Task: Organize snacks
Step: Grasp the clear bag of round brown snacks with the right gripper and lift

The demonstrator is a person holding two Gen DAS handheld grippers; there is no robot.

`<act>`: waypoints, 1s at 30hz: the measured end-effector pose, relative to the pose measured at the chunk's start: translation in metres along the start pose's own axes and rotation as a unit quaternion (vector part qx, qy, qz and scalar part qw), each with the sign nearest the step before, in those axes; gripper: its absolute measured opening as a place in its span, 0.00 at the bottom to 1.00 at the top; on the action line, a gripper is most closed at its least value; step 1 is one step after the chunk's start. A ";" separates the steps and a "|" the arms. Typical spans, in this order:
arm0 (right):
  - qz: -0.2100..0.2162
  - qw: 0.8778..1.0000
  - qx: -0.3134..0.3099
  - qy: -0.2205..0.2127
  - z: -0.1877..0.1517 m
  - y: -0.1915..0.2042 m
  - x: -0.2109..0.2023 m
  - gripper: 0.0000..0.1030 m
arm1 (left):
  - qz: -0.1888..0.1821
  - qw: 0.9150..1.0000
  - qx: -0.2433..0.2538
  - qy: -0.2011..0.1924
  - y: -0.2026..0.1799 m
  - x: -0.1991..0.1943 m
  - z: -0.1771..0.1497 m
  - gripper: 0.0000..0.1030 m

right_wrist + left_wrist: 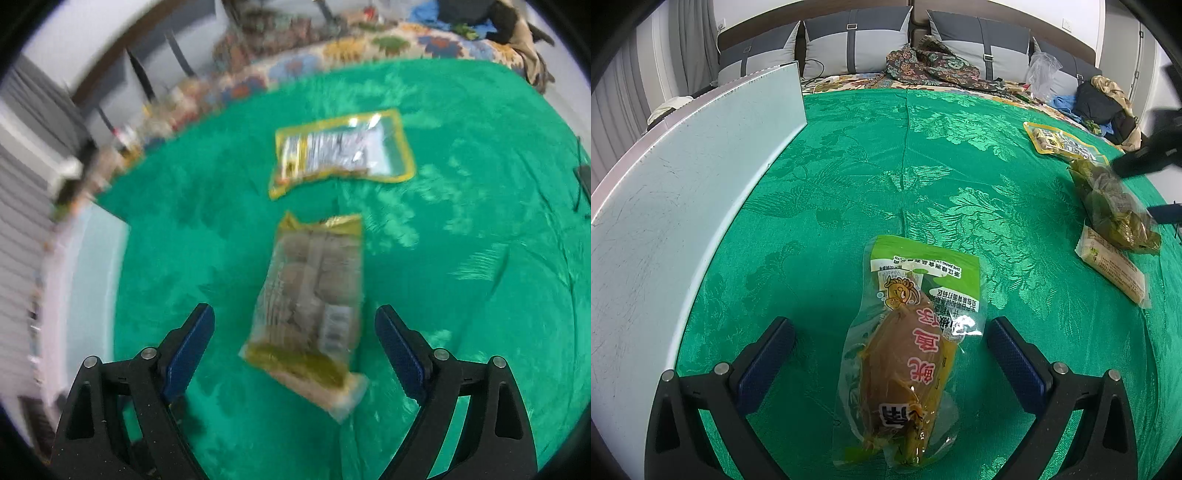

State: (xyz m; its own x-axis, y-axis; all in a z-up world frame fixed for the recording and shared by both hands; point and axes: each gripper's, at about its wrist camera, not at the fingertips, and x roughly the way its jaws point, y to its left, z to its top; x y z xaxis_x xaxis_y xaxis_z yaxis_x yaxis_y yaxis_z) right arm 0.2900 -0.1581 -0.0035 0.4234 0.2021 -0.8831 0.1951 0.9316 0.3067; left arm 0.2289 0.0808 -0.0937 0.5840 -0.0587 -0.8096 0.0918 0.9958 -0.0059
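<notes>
Four snack packets lay on the green cloth (849, 166), left gripper (890, 354) spread wide around a fish packet (908, 350) (not pinching it), right gripper (295, 339) likewise agape, empty, astride an olive-green packet (314, 295)

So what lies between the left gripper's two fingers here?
In the left wrist view, a clear snack packet with a green top lies on the green cloth between the open left gripper's fingers, touching neither.
</notes>
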 end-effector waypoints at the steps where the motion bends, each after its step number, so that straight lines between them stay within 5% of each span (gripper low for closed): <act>1: -0.017 1.000 -0.007 0.019 0.002 0.006 0.013 0.89 | 0.000 1.000 0.000 0.000 0.000 0.000 0.000 1.00; 7: -0.046 0.998 -0.010 0.051 -0.001 0.000 0.043 0.84 | 0.000 1.000 0.000 0.000 0.000 0.000 0.000 1.00; 8: -0.033 0.998 -0.005 0.047 -0.002 -0.006 0.042 0.72 | 0.000 1.000 0.000 0.000 0.000 0.000 0.000 1.00; 9: -0.023 0.999 -0.003 0.047 -0.003 -0.012 0.039 0.71 | 0.000 1.000 0.000 0.000 0.000 0.000 0.000 1.00; 15: 0.024 1.000 -0.002 -0.009 -0.014 -0.052 -0.005 0.69 | 0.000 1.000 0.000 0.000 0.000 0.000 0.000 1.00; 22: -0.037 0.993 -0.088 -0.074 -0.061 -0.105 -0.056 0.58 | 0.000 1.000 0.000 0.000 0.000 0.000 0.000 1.00; 26: -0.036 0.986 -0.110 -0.116 -0.101 -0.131 -0.071 0.60 | 0.000 1.000 0.000 0.000 0.000 0.000 0.000 1.00; 28: -0.018 0.985 -0.098 -0.144 -0.114 -0.142 -0.082 0.73 | 0.000 1.000 0.000 0.000 0.000 0.000 0.000 1.00; 30: 0.001 0.983 -0.065 -0.172 -0.130 -0.157 -0.096 0.75 | 0.000 1.000 0.000 0.000 0.000 0.000 0.000 1.00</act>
State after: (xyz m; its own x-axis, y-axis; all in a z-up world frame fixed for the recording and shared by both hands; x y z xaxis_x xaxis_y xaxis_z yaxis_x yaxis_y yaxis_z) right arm 0.1035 -0.2843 -0.0134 0.7026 0.1112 -0.7028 0.0878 0.9666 0.2407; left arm 0.2287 0.0809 -0.0933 0.5840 -0.0582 -0.8096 0.0915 0.9958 -0.0056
